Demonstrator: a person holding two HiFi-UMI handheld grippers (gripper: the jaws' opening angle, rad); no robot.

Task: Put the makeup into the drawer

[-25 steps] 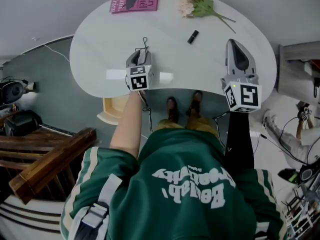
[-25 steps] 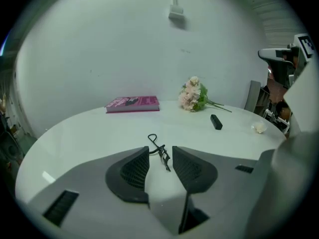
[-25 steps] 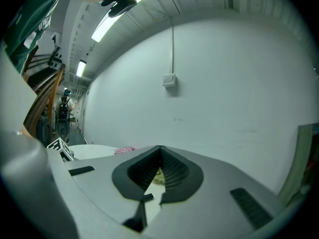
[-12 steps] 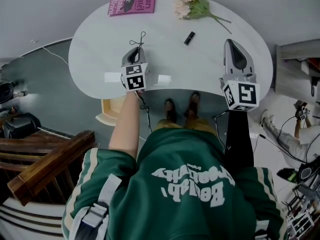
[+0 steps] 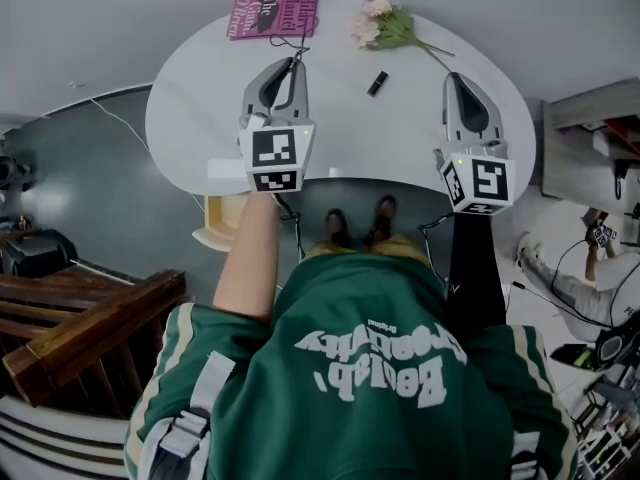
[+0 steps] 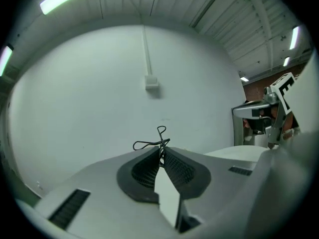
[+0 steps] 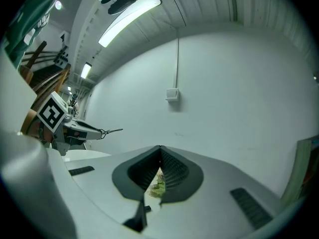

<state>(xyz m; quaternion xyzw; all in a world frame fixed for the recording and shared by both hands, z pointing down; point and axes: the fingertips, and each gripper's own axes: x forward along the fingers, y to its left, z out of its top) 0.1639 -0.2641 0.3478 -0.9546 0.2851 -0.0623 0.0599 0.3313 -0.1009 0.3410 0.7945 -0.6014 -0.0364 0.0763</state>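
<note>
Head view: eyelash curler (image 5: 298, 44) is thin black wire with loop handles, held above the table's (image 5: 200, 88) far edge at the left gripper (image 5: 297, 60) tip. Left arm bare and stretched forward, gripper level. Right gripper (image 5: 462, 76) level over the table's right side, arm in a black sleeve. Lipstick (image 5: 377, 83) lies on the table.

Left gripper view: fingers (image 6: 144, 171) have just been closing and now clamp the curler (image 6: 154, 142), loops poking past the tips.

Right gripper view: fingers (image 7: 172, 168) together, nothing between them.

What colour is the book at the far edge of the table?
The book is pink; head view shows it best.
</note>
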